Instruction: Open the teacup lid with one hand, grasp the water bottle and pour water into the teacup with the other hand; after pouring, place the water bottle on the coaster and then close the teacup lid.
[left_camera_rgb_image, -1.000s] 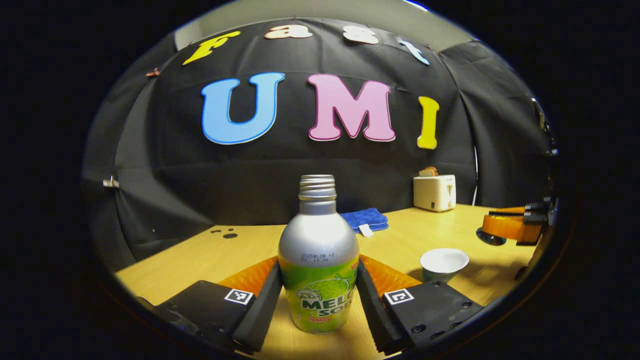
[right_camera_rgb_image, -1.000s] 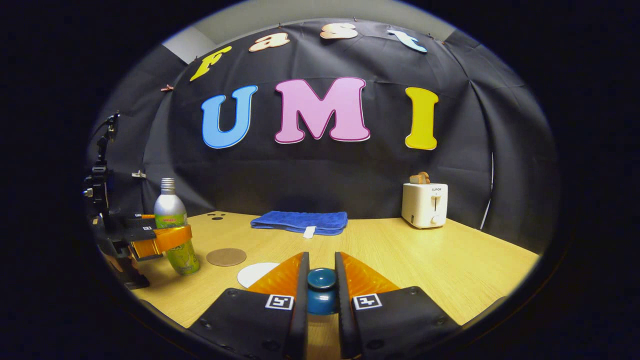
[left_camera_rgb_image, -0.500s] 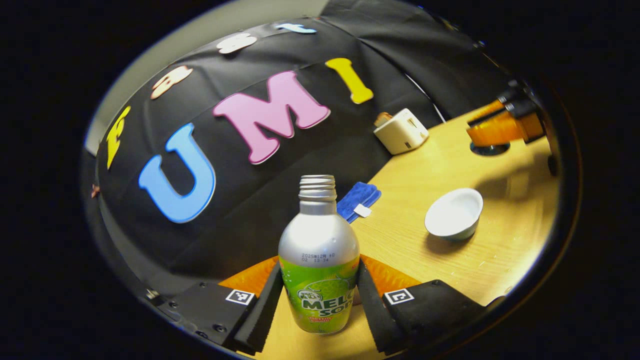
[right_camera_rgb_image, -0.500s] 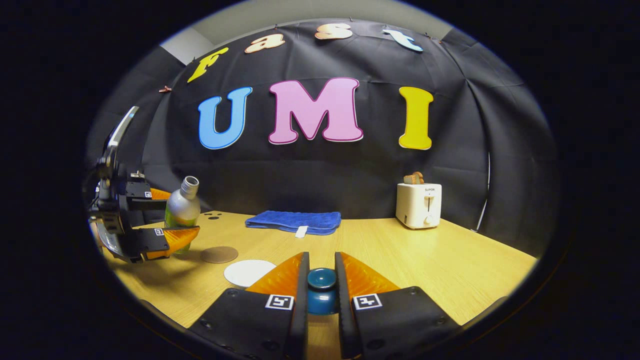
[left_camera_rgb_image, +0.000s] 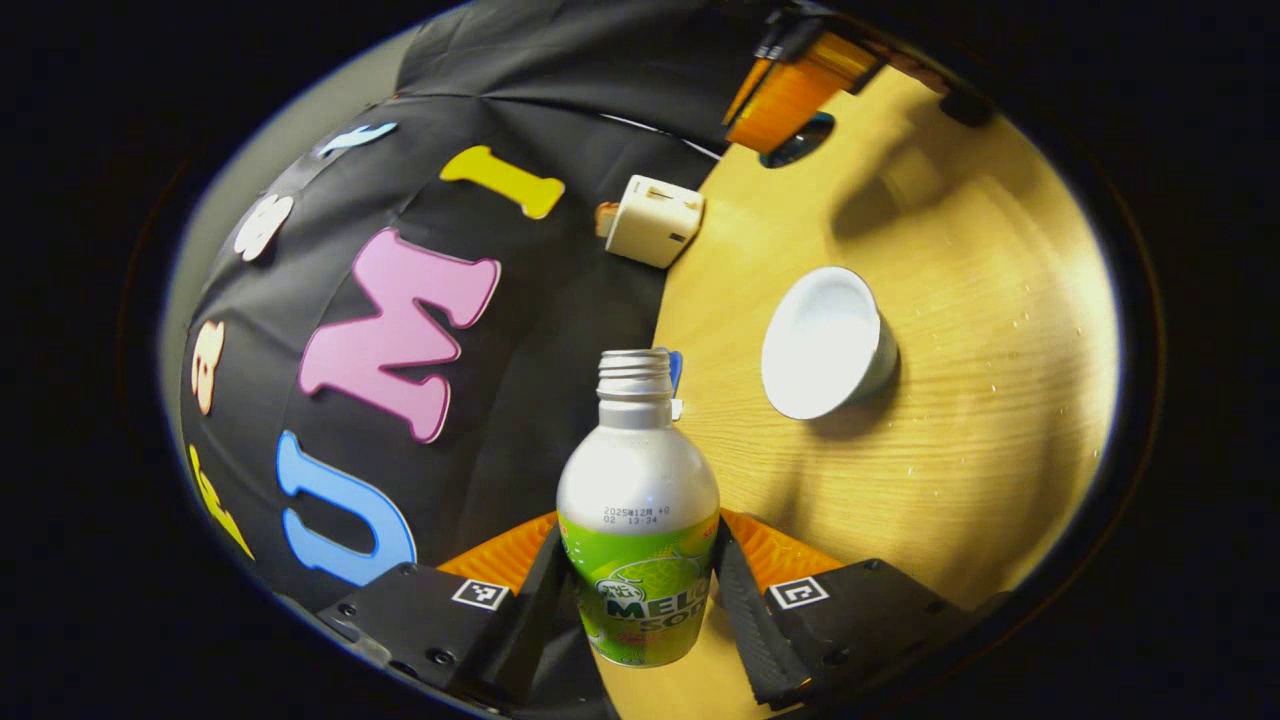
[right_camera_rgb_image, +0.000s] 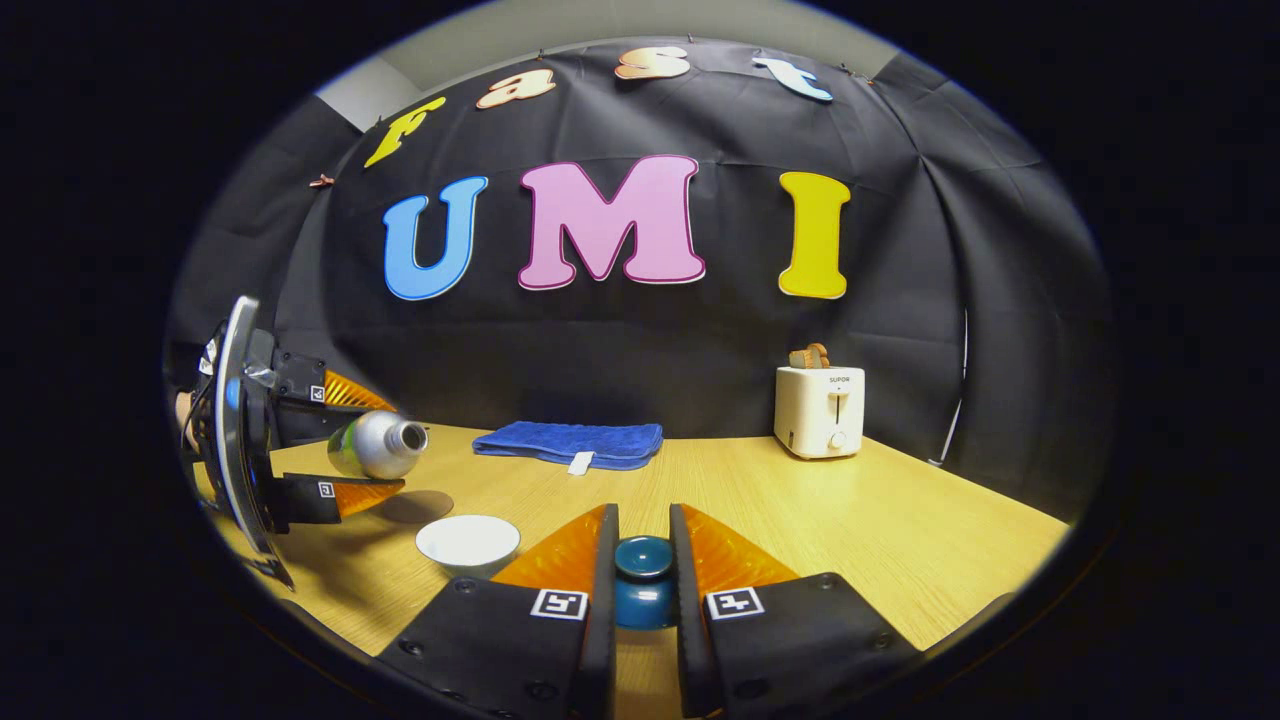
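A black cloth wall backs a wooden table (right_camera_rgb_image: 820, 520) that carries a toaster (right_camera_rgb_image: 819, 411), a folded blue towel (right_camera_rgb_image: 570, 443) and, nearer, the open white cup (right_camera_rgb_image: 468, 541).

The left gripper (left_camera_rgb_image: 640, 590) pinches the bottle (left_camera_rgb_image: 638, 530) by its lower body, both fingers pressed on the label. In the right gripper view the bottle (right_camera_rgb_image: 377, 446) hangs above the table, just left of and higher than the cup, lying nearly level: its long axis runs roughly sideways and the uncapped mouth points right, over toward the cup. No stream of water can be made out.

The right gripper (right_camera_rgb_image: 643, 580) is clamped on the knob of the lid (right_camera_rgb_image: 642, 583), held clear of the cup.

The pouring step looks to be in hand, with the tilt about reached. The next move probably calls for bringing the mouth squarely over the cup (left_camera_rgb_image: 825, 342) and dipping it a little further, while the lid is kept aside.
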